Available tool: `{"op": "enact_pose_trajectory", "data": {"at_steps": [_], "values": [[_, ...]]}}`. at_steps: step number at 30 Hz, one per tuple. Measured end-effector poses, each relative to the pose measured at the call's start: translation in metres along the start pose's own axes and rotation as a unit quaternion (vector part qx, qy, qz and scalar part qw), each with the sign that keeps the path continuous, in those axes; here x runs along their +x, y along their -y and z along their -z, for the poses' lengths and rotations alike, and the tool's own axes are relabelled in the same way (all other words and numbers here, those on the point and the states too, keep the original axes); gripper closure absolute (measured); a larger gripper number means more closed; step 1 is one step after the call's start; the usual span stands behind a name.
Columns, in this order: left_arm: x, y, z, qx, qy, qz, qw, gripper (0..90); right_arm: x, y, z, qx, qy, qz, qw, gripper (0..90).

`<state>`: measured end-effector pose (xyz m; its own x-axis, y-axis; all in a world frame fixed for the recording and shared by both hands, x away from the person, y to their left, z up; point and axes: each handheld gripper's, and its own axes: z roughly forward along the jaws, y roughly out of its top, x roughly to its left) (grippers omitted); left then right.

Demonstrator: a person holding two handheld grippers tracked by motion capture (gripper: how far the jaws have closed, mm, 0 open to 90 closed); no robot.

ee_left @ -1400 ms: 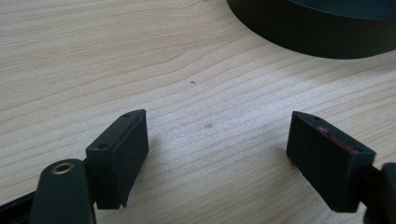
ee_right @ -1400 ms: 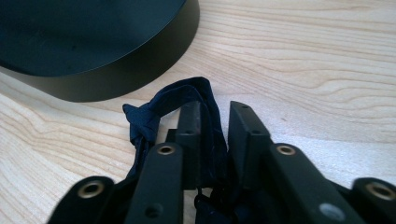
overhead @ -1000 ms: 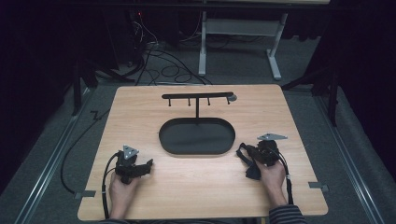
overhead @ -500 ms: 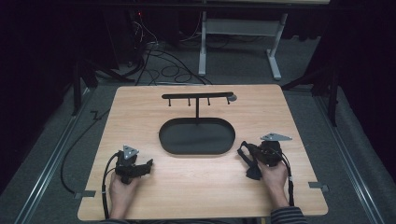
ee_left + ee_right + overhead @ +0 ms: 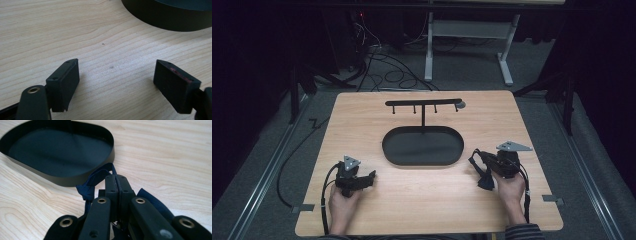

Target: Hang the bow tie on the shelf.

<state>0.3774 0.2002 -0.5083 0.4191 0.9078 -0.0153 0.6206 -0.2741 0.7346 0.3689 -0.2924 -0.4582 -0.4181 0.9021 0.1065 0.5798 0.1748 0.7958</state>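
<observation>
High view: a light wood-grain table (image 5: 427,200) stands on grey carpet in a dark room, with cables and a white metal frame (image 5: 467,45) on the floor beyond its far edge. A black oval tray (image 5: 422,145) with a T-shaped hook stand (image 5: 423,106) rising from its far side sits at mid-table, between the two tools and slightly beyond them. The left gripper (image 5: 362,181) rests low on the near left part of the table, close to the near edge, with bare wood ahead of it up to the tray. The right gripper (image 5: 479,167) is held just right of the tray, with a dark blue strap (image 5: 484,176) hanging from it. Open table lies to its right, out to the table's right edge.

Left gripper view: the left gripper (image 5: 116,80) has its jaws spread wide with nothing between them, only bare wood beneath. The tray wall (image 5: 170,18) lies ahead and to the right, well apart from the jaws.

Right gripper view: the right gripper (image 5: 116,185) has its jaws clenched on the strap (image 5: 96,180), which loops out past the tips to the left and trails under the body to the right. The tray rim (image 5: 75,180) lies just ahead and to the left, near the strap loop; whether they touch cannot be told. Bare wood extends to the right.
</observation>
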Motion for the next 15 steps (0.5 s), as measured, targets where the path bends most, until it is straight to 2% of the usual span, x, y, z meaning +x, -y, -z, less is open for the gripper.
{"op": "enact_pose_trajectory", "data": {"at_steps": [10,15], "values": [[0.0,0.0,0.0,0.0,0.0,0.0,1.0,21.3,0.006,-0.01,0.014,-0.027,0.001,0.008,0.9996,90.0],[0.0,0.0,0.0,0.001,0.001,0.0,1.0,21.3,0.008,-0.013,0.016,-0.031,-0.001,0.012,0.9994,90.0]]}}
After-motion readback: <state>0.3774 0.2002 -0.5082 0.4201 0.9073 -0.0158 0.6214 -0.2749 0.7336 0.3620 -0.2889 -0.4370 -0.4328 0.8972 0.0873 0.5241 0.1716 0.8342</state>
